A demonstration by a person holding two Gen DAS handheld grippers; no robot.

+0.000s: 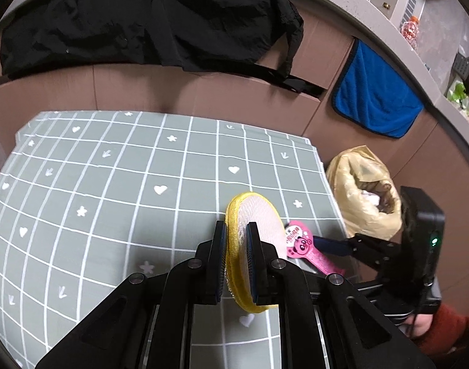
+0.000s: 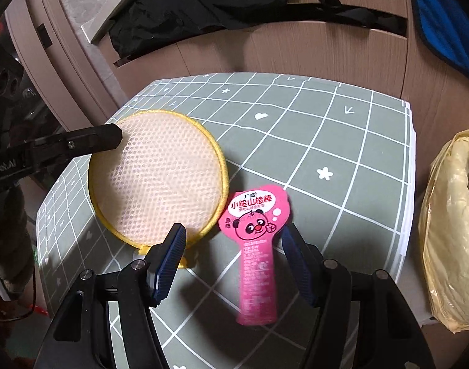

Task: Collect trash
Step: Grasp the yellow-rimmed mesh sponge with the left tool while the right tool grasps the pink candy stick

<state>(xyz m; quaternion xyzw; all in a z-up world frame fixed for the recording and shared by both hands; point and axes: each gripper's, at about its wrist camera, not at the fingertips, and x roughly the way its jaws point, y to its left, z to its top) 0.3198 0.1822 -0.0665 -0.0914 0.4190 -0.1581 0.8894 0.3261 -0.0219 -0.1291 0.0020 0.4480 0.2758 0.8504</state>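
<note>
Grey-green surface cloth [image 2: 326,141] crossed by a white grid, dotted with white hearts, stars and arrows. Round pad [image 2: 157,178], pale pink honeycomb mesh, yellow rim. Hot-pink wrapper [image 2: 256,246], cartoon bear face, white and red lettering. Translucent yellow bag [image 2: 450,230]. Blue towel [image 1: 376,92] edged in black; black garment [image 1: 142,21]. Black tools, blue pads [image 2: 170,255].

Both my wrist cameras looked down, close over the checked tablecloth [image 1: 111,184]; shared: mesh disc [image 2: 160,175], pink wrapper [image 2: 256,246].

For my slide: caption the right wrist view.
Open right gripper straddles pink bear wrapper beside yellow-rimmed mesh disc.
</note>
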